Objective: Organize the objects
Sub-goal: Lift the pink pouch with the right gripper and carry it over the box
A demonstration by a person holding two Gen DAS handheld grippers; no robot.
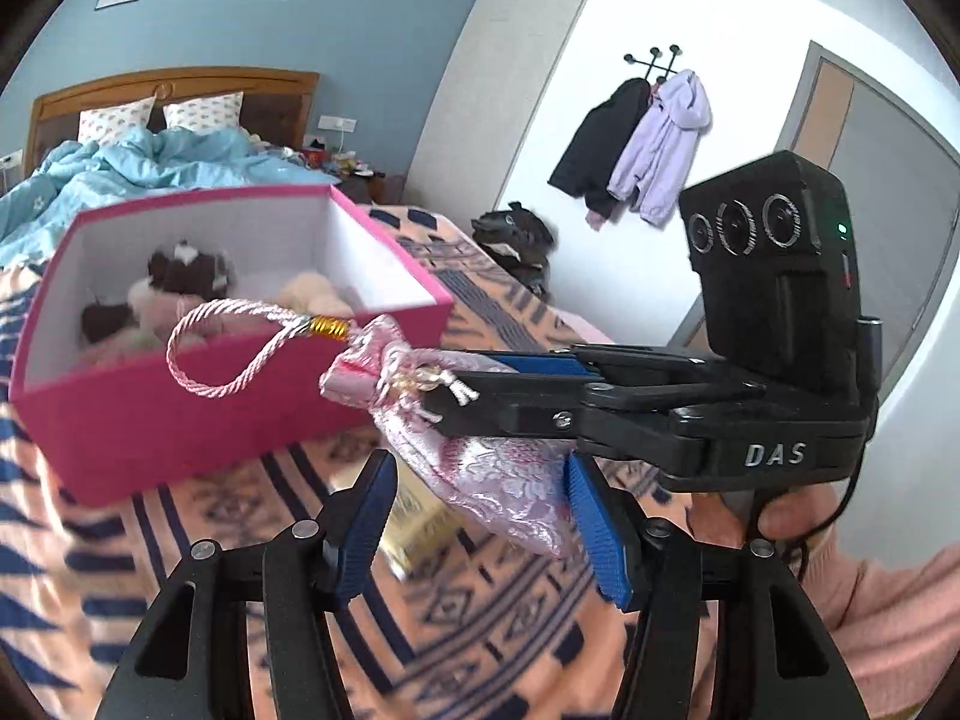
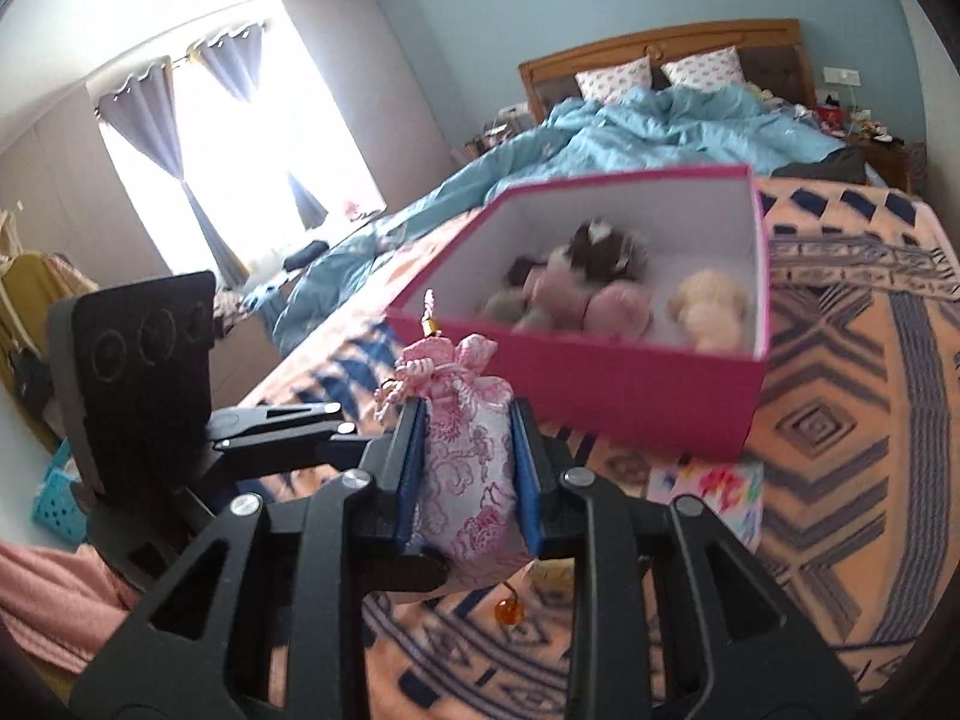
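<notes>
Right gripper (image 2: 465,474) clamped tight on the pink brocade pouch (image 2: 468,468), pink box (image 2: 600,384) just ahead. Left gripper (image 1: 480,516) open around the pouch's bottom.

The left wrist camera looks along its fingers (image 1: 360,516) toward the headboard and coat wall. The right wrist camera faces the window side. Both, very near, share the pink box (image 1: 180,414) (image 2: 630,384) and the bed (image 1: 510,630) (image 2: 840,420).

Pink box (image 2: 600,384) on patterned blanket (image 2: 840,420)
</notes>
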